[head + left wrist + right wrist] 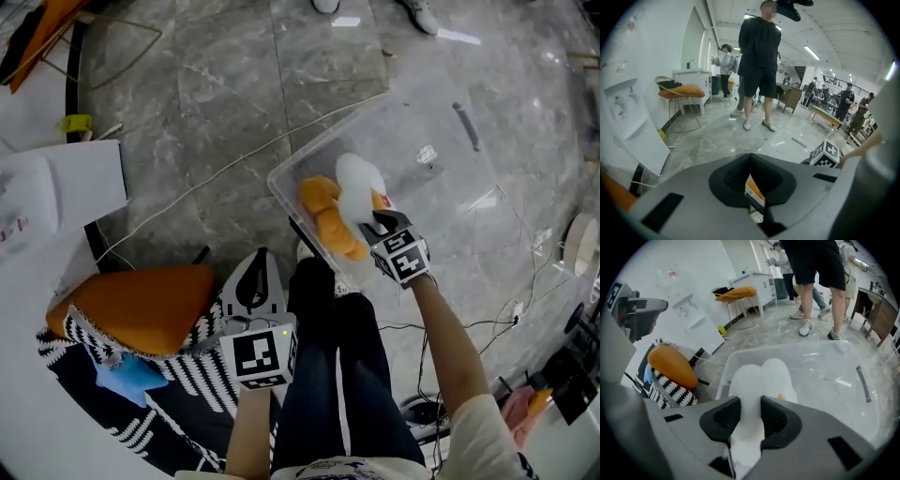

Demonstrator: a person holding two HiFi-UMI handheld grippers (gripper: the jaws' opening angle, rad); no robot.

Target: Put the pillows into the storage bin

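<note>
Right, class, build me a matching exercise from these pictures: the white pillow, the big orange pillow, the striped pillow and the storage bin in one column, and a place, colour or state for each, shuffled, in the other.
Column one
A. white pillow
B. big orange pillow
C. striped pillow
D. storage bin

Column two
1. see-through, standing on the grey floor
2. black and white
3. clamped in the right tongs
4. resting on the striped pillow

Pairs: A-3, B-4, C-2, D-1.
</note>
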